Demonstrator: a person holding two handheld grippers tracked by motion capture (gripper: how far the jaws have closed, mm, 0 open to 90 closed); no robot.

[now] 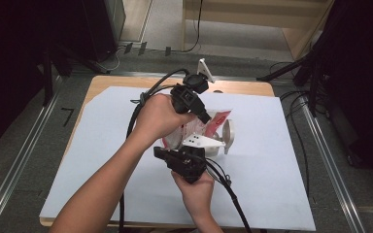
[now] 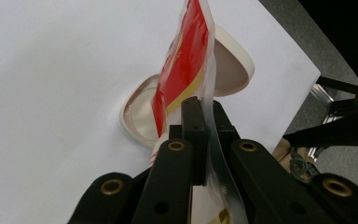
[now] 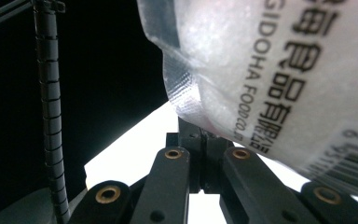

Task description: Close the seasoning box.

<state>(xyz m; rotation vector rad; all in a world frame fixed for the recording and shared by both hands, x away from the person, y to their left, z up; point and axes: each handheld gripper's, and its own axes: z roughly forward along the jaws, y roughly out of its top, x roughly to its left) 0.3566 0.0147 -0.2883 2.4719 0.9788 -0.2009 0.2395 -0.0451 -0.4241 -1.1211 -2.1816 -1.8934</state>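
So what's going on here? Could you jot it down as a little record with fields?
Setting: table under a white sheet
Work in hand: a food packet, red and clear plastic, held up between both tools
Left gripper: shut on the packet's edge
Right gripper: shut on the packet's printed side
Below the packet: a cream bowl on the sheet, with a cream lid beside it
Hands: a person's left hand and right hand hold the tools

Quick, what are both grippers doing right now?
Left gripper: jaws shut on the food packet.
Right gripper: jaws shut on the same food packet's edge.
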